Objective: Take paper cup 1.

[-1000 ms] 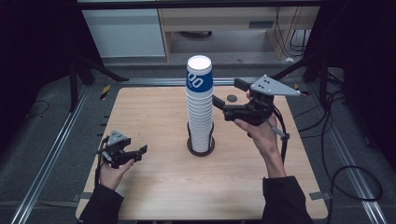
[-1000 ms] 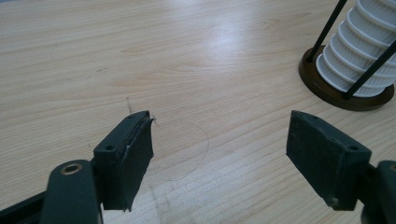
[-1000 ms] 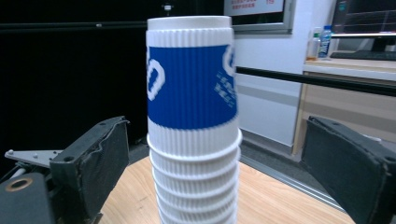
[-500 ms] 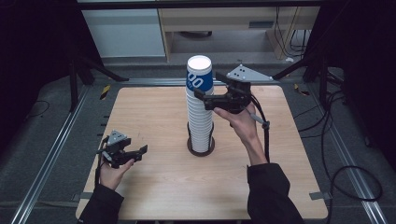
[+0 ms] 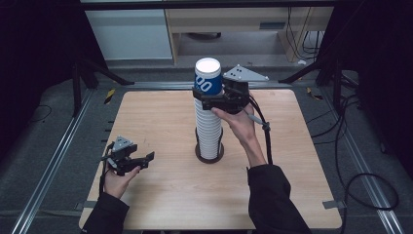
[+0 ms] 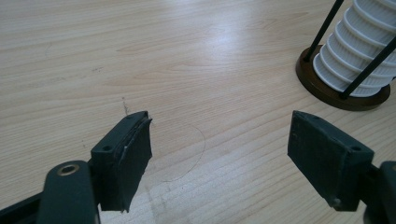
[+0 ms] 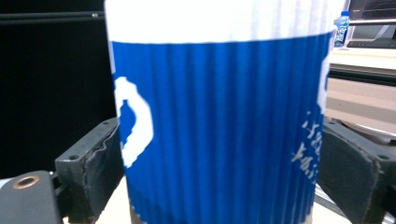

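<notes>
Cups stand stacked in a tall column (image 5: 209,124) at the middle of the high view, seated in a dark round holder (image 5: 209,155) on the wooden table (image 5: 160,195). The topmost cup (image 5: 208,77), blue with white lettering and a white rim, crowns the column in the upper centre of the frame. The right gripper (image 5: 214,94) reaches in from the right at the height of that blue cup, its jaws on either side of the cup's lower part; they have just been closing with the cup between them. The left gripper (image 5: 146,158) sits at lower left, held low over bare table, well apart from the column, its jaws spread with nothing between them after opening a little.

Seen from the left gripper view, the two black fingers (image 6: 126,158) rise from the bottom corners, set wide apart over plain wood grain. The holder (image 6: 343,91) and the ribbed white lower cups (image 6: 355,56) appear at upper right, with thin dark rods running up beside them.

Across the right gripper view, the blue cup (image 7: 219,121) fills the centre, between the fingers (image 7: 100,172). The left pad lies against the ribbed wall; whether the right pad touches cannot be told.
</notes>
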The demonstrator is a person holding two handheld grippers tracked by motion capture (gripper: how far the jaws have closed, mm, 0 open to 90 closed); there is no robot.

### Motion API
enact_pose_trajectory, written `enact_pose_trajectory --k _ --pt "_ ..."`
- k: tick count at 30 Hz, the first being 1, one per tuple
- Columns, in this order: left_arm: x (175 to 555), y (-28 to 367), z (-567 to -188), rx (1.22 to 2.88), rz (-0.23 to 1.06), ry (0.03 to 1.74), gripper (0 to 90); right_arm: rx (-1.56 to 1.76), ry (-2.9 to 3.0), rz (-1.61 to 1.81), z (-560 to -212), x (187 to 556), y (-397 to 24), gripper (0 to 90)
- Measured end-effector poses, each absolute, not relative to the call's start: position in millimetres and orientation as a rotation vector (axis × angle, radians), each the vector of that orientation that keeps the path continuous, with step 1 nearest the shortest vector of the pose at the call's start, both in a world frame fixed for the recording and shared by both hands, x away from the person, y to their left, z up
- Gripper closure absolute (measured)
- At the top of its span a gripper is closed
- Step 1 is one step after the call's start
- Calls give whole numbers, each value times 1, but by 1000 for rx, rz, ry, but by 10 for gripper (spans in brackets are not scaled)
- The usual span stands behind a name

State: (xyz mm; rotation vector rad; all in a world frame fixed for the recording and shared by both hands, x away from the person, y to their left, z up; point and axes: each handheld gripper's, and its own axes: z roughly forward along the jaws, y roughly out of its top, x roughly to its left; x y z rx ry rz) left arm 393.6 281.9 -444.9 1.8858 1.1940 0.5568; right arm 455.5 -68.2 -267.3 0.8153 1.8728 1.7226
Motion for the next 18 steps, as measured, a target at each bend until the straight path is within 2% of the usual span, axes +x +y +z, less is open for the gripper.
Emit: enact_pose_trajectory --k 8,18 --pt "394 283 -445 1885 554 1199 210 817 1868 1732 -269 458 -67 158" --pt "394 283 -445 1883 555 1201 208 803 1880 1692 -269 456 -64 180"
